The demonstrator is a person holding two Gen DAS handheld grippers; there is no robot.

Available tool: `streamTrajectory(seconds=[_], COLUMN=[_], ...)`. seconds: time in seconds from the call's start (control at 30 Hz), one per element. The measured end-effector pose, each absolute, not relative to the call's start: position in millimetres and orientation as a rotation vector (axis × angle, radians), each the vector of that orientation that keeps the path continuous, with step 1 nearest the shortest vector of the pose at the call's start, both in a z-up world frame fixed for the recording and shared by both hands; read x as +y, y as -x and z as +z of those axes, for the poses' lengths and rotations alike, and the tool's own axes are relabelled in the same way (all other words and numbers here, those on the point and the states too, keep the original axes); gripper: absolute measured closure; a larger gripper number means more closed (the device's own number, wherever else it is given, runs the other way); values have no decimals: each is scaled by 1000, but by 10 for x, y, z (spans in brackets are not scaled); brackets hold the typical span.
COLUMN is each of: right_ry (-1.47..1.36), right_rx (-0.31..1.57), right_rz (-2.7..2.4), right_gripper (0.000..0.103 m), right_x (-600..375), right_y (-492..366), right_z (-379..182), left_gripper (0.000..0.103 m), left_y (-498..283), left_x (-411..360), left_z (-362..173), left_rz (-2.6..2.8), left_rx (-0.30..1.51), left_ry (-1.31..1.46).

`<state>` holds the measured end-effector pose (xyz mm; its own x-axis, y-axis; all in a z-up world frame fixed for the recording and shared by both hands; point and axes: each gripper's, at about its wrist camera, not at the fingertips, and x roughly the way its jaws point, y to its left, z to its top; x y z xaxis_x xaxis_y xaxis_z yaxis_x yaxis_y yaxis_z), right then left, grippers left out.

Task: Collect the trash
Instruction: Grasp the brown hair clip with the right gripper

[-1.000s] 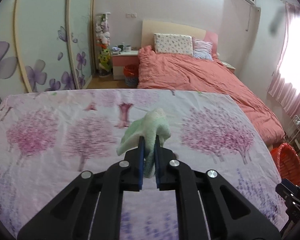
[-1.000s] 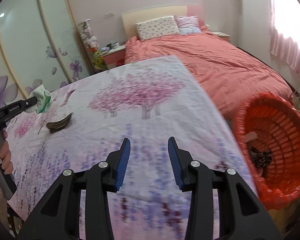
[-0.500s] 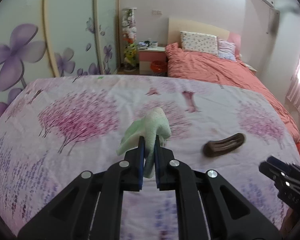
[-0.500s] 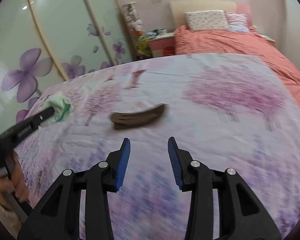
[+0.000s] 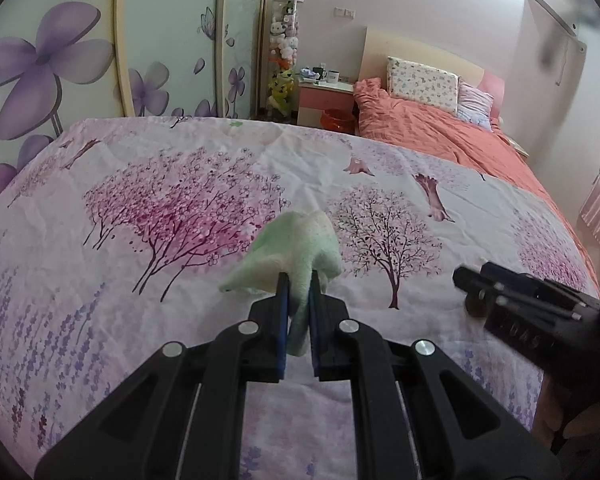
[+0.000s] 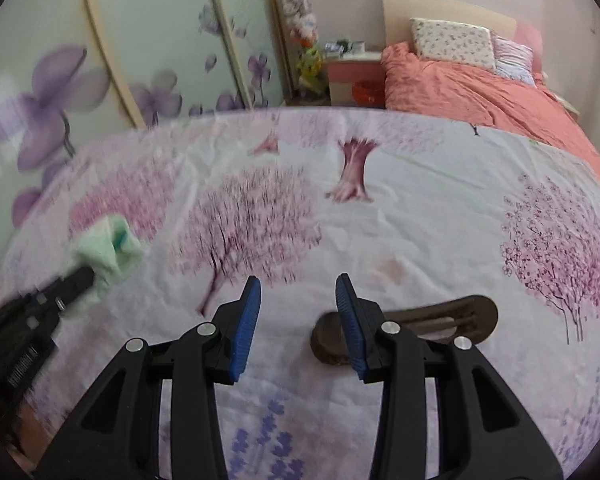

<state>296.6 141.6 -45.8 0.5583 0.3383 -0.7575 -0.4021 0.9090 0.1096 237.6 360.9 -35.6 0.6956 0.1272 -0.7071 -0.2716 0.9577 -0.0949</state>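
left gripper (image 5: 298, 312) pinches a green cloth (image 5: 290, 256); right gripper (image 6: 298, 320) gapes wide over the sheet (image 6: 420, 216).
the cloth bunches up out of the closed blue pads, held above the floral sheet. a dark brown curved scrap (image 6: 440, 320) lies flat on the sheet, just behind and right of the right gripper's right finger, partly hidden by it. nothing sits between the right fingers.
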Motion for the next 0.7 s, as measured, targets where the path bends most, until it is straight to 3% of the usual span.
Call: streamTrajectory(seconds=[0.23, 0.7], right_ry=[294, -76], right_rx=[830, 910], right_rz=[323, 324], right_gripper=[65, 57], right_x=[1002, 388], right_y=[-2666, -2718], right_z=[-451, -422], left_gripper=[93, 93], left_y=[-2404, -2432], left_x=[3505, 3260], left_z=[-365, -364], left_rz=[203, 140], left_rx=[782, 789], left_ry=[205, 198])
